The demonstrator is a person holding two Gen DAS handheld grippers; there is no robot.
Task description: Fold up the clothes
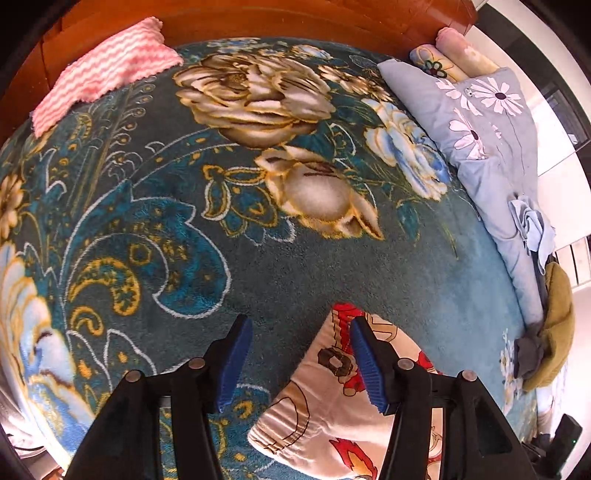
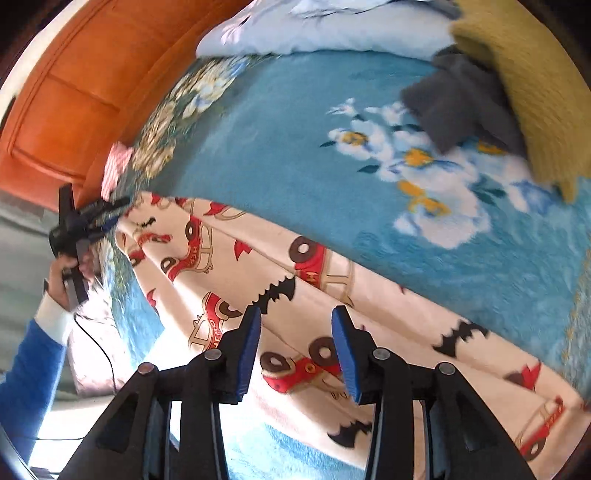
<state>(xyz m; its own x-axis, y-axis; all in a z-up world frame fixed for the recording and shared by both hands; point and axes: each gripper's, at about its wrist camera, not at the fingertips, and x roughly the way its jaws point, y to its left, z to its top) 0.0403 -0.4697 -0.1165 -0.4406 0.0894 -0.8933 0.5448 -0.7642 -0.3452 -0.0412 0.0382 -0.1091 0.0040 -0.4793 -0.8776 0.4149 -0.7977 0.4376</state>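
A cream garment printed with red cars and black bats point(image 2: 303, 280) lies stretched across a teal floral blanket point(image 2: 280, 147) on a bed. In the left wrist view its elastic waistband end point(image 1: 325, 398) lies under and to the right of my open left gripper point(image 1: 301, 354), whose right finger rests over the cloth. My left gripper also shows in the right wrist view point(image 2: 99, 218), at the garment's far end. My right gripper point(image 2: 295, 350) is open and hovers over the garment's middle, holding nothing.
A pink zigzag cloth point(image 1: 107, 70) lies by the wooden headboard point(image 1: 295, 18). A grey-blue floral quilt point(image 1: 491, 140), a light blue garment point(image 1: 532, 229), an olive knit garment point(image 2: 524, 85) and a dark grey cloth point(image 2: 454, 103) lie along the blanket's right side.
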